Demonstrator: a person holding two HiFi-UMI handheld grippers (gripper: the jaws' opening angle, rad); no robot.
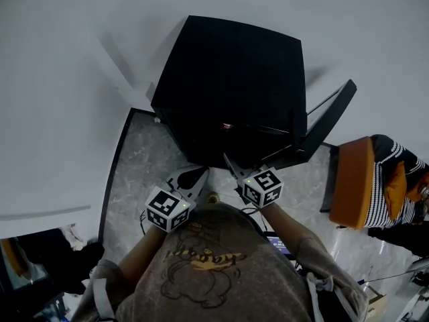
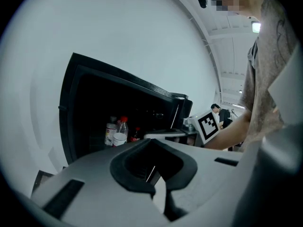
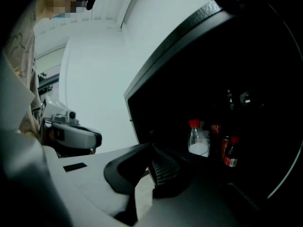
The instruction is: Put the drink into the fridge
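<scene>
The left gripper [image 1: 192,180] and the right gripper [image 1: 231,165] hover pressed together and empty before the open black fridge [image 1: 228,79], where the red-capped drink [image 3: 199,140] stands inside beside other bottles [image 3: 230,152].

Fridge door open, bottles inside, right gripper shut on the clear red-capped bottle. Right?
Not quite. The right gripper is shut, but on nothing. In the right gripper view its jaws meet with nothing between them, and the clear red-capped bottle stands inside the fridge, beyond the jaws. The rest holds.
</scene>
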